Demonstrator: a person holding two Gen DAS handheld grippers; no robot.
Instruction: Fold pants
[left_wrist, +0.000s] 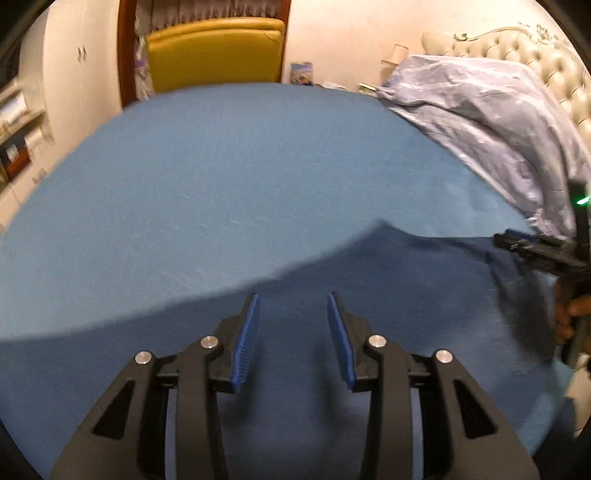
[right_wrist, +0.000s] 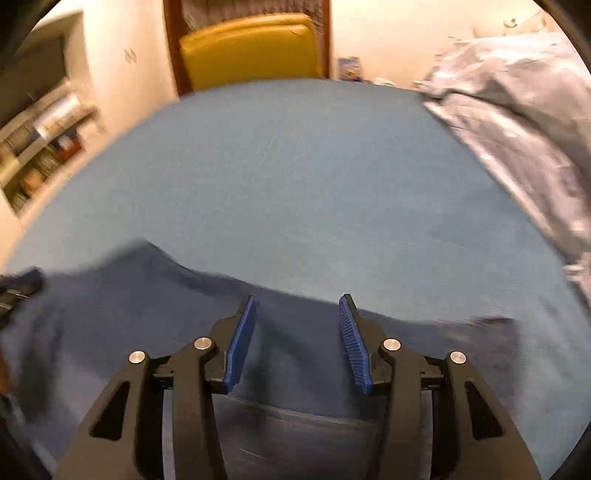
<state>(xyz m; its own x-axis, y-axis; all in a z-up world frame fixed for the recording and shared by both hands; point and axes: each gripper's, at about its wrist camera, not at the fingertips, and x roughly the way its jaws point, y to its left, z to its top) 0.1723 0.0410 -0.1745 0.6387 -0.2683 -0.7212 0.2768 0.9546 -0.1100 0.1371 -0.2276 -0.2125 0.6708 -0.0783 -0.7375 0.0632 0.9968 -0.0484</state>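
Observation:
Dark blue pants (left_wrist: 388, 288) lie flat on the lighter blue bed sheet (left_wrist: 221, 184), filling the near part of both views. My left gripper (left_wrist: 293, 301) is open and empty, held just above the pants. My right gripper (right_wrist: 297, 302) is open and empty too, over the far edge of the pants (right_wrist: 147, 314); a seam or pocket line shows below it. The right gripper also shows at the right edge of the left wrist view (left_wrist: 546, 251). The left gripper's tip shows at the left edge of the right wrist view (right_wrist: 18, 286).
A crumpled grey-blue quilt (left_wrist: 480, 122) lies on the right side of the bed, against a cream tufted headboard (left_wrist: 546, 62). A yellow chair (left_wrist: 214, 55) stands beyond the far bed edge. Shelves (right_wrist: 40, 140) line the left wall.

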